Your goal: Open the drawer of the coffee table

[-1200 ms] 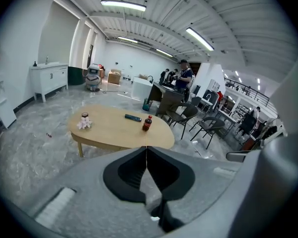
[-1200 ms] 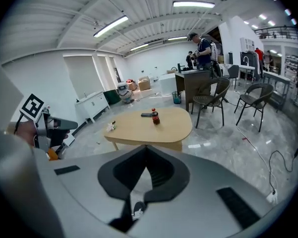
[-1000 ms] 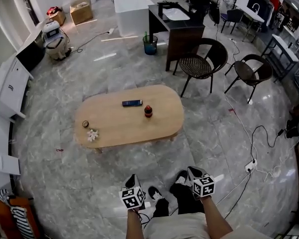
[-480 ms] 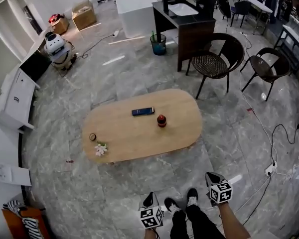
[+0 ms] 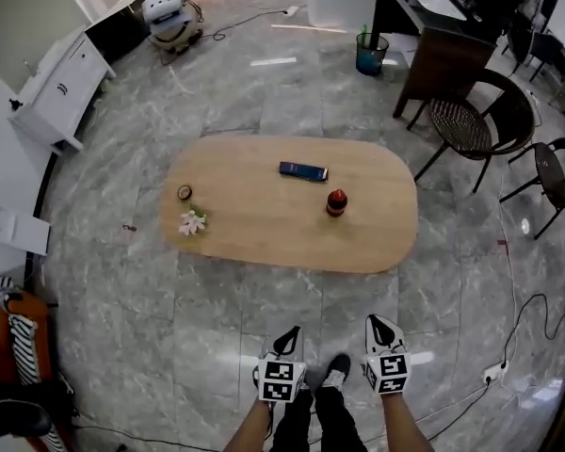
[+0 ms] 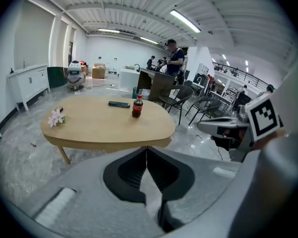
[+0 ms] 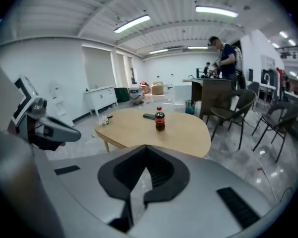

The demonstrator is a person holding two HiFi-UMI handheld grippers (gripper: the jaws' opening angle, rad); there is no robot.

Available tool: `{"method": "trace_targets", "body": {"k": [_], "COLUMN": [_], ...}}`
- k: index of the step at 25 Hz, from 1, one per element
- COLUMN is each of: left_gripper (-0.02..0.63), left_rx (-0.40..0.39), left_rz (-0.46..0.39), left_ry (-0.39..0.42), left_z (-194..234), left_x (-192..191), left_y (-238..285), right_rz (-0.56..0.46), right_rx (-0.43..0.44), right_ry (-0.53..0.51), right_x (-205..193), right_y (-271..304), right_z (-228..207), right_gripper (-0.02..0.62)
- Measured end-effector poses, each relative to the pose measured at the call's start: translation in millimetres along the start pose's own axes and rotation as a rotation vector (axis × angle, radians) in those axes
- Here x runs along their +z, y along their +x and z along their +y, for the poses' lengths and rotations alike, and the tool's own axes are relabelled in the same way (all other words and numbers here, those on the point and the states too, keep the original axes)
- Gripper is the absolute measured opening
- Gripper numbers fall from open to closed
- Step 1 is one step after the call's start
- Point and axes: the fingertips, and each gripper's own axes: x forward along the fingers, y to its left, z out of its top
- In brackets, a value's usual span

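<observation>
The coffee table (image 5: 264,229) is my anchor: a long oval wooden top, standing clear on the floor with room to walk up to its near long edge. The drawer must hang under that top. The head view looks down on the top and hides the drawer, and neither gripper view shows a front or a handle along the near edge, so I can't yet say which side it opens from.

The left gripper (image 5: 289,337) and right gripper (image 5: 377,326) are held low on the near side of the table, well apart from it and side by side, both pointing at it. Each has its jaws pressed together with nothing between them. That makes sense for an approach with nothing to carry, though I judge one will have to part before it can take a handle.

On the table top, a cola bottle (image 5: 336,201) stands upright right of centre, and a dark flat handset (image 5: 303,170) lies toward the far edge. A small flower (image 5: 192,221) and a round trinket (image 5: 185,193) sit at the left end. All of them are loose — a sharp tug could topple the bottle.
</observation>
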Motion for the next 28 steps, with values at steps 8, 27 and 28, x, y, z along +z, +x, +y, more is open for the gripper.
{"method": "trace_targets", "body": {"k": [8,27,28], "left_gripper": [0.012,0.012,0.012], "left_rx": [0.112,0.077,0.077], "left_rz": [-0.149,-0.42,-0.433], "left_ry": [0.009,0.127,0.139], "left_z": [15.1,133.0,138.6], "left_x": [34.1,-108.4,-110.5], "left_y": [40.3,232.3,236.7], "right_rz": [-0.08,-0.468,-0.491], "right_rx": [-0.103,-0.08,-0.095], "right_ry": [-0.079,0.17,0.172], "right_x": [0.3,-145.6,-138.6], "right_y": [37.9,188.2,185.2], "right_z": [-43.4,-157.6,-165.9], "right_gripper": [0.015,0.051,0.051]}}
